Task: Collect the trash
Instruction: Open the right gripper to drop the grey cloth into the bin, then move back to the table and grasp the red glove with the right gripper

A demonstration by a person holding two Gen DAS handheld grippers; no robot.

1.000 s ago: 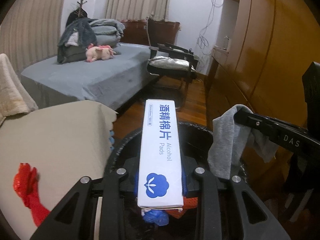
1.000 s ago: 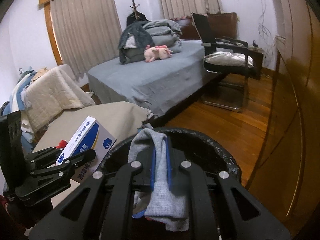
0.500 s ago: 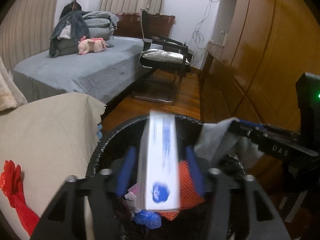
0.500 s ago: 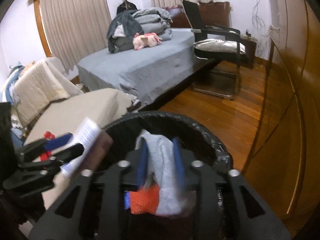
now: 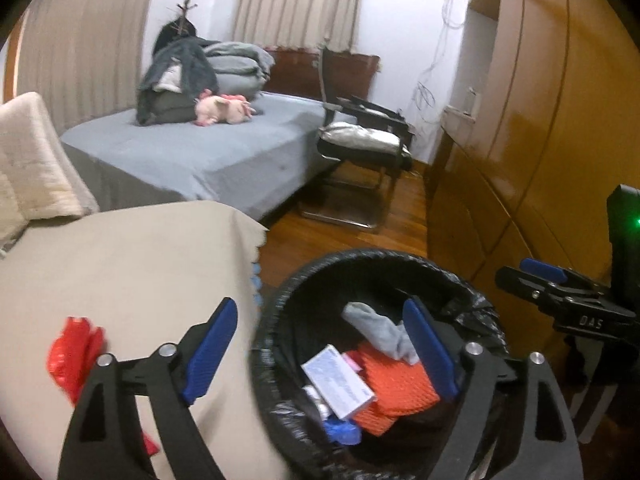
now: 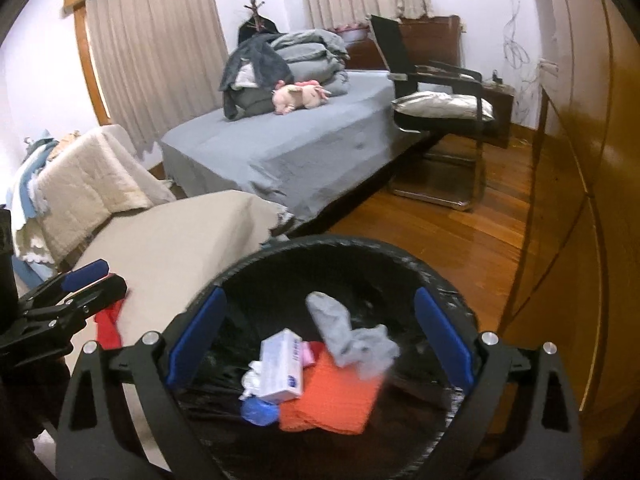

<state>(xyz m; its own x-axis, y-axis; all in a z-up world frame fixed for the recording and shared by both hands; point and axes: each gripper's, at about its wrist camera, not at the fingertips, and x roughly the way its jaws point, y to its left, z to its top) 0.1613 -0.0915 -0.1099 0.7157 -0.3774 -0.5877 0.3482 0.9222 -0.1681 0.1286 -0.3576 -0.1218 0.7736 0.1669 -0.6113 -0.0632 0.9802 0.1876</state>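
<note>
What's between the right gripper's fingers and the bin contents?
Nothing. Right wrist view: right gripper is open above the bin; grey sock and white box lie below.

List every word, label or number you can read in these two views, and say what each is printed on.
"DAS": on the right gripper, along its black arm, in the left wrist view.
White box in the trash bin: blue print, too blurred to read in either view.
Nothing else legible.

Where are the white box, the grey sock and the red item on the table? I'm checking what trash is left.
white box (image 6: 282,368): right wrist view, its broad top face.
grey sock (image 6: 340,330): right wrist view, its middle fold.
red item (image 5: 74,354): left wrist view, its crumpled middle.
</note>
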